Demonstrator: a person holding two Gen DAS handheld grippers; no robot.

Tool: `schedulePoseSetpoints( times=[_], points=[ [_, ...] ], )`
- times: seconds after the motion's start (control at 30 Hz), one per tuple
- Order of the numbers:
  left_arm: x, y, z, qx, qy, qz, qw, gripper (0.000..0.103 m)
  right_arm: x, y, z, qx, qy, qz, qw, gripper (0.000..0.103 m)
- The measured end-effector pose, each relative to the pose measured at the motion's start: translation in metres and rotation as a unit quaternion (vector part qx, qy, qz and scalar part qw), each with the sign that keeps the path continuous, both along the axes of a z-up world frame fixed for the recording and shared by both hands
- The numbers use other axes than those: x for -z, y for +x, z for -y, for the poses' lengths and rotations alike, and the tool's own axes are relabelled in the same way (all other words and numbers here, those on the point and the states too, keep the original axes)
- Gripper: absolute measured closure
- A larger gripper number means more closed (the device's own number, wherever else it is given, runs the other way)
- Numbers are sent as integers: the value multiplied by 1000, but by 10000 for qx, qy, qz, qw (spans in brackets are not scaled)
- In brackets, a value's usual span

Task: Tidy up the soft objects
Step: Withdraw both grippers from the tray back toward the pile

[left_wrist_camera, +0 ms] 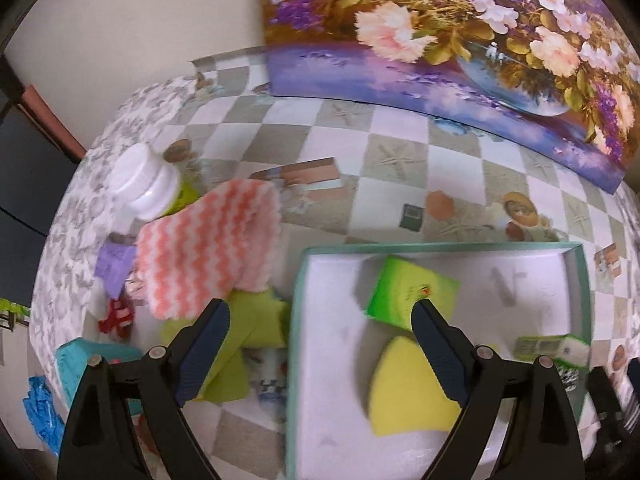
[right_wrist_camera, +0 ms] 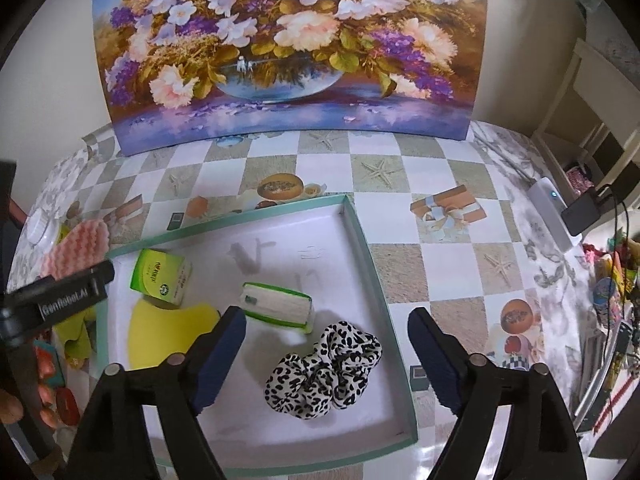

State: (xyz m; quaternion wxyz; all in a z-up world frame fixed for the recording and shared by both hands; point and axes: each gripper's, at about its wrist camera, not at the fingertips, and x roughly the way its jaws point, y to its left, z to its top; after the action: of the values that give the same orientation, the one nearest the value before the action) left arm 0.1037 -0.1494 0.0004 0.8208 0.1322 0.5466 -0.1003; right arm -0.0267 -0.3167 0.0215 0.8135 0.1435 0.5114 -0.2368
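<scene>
**Soft things in the green box, both grippers open**

A shallow green box (right_wrist_camera: 362,236) with a white floor sits on the checkered table (right_wrist_camera: 432,256). Inside it, near the left wall, stands a small green packet (right_wrist_camera: 162,278). A yellow sponge (right_wrist_camera: 168,334) lies just in front of the packet, touching it. A white pad with green edges (right_wrist_camera: 278,308) lies near the middle. A spotted black-and-white scrunchie (right_wrist_camera: 324,372) lies toward the front right corner.

The right gripper (right_wrist_camera: 326,354) hangs over the scrunchie with its fingers wide apart, holding nothing. The left gripper (left_wrist_camera: 320,344) is spread wide too, over the box's left wall, and is empty.

Outside the box, by the table's left edge, lie a pink wavy cloth (left_wrist_camera: 208,246) and a lime cloth (left_wrist_camera: 244,332). A flower painting (right_wrist_camera: 280,48) stands at the back edge.
</scene>
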Motion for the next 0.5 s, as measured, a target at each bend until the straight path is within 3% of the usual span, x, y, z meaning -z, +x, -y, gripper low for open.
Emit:
schedulePoseSetpoints(
  times=[0.07, 0.5],
  points=[
    [-2, -3, -7, -8, -24, 35, 10000, 11, -6, -3, -5, 39, -82, 26, 10000, 1],
    [-23, -31, -72, -257, -149, 211, 9993, 11, -42, -37, -48, 91, -162, 274, 9995, 0]
  ],
)
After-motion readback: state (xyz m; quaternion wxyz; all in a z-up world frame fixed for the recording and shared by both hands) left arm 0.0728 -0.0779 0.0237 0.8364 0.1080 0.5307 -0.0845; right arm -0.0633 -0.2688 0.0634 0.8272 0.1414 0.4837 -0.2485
